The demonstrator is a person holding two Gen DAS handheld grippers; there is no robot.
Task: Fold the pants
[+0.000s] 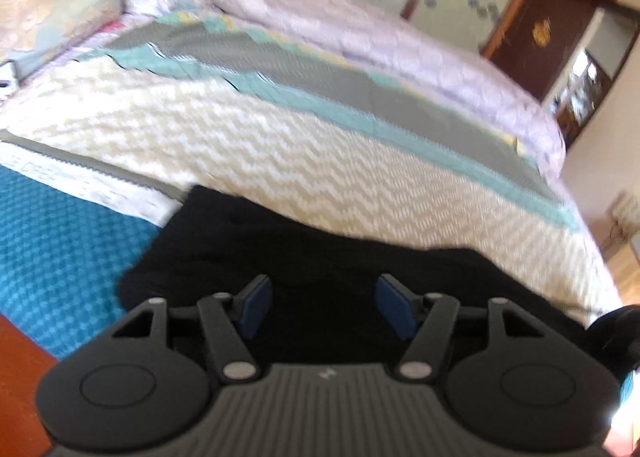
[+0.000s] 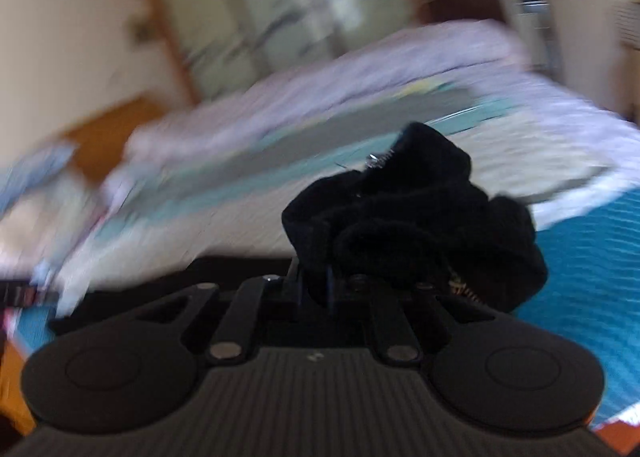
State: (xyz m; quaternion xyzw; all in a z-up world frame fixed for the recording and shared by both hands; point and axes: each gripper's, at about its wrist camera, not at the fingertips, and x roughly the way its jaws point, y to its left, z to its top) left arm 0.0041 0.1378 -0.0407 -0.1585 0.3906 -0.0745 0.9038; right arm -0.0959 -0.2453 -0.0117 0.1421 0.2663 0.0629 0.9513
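Observation:
The black pants (image 1: 320, 257) lie on the bed, spread under and ahead of my left gripper (image 1: 325, 303). Its blue pads (image 1: 256, 307) stand wide apart over the dark cloth, holding nothing. In the right wrist view my right gripper (image 2: 320, 285) is shut on a bunched fold of the black pants (image 2: 420, 225), lifted above the bed. A metal zipper (image 2: 376, 161) shows on the raised bunch. The right view is blurred by motion.
The bed has a white zigzag quilt (image 1: 280, 145) with grey and teal stripes, a teal blanket (image 1: 60, 241) at the left, and a rumpled lilac duvet (image 1: 380, 41) behind. A wardrobe and dark door stand beyond. The wooden bed frame (image 1: 20, 377) edges the near left.

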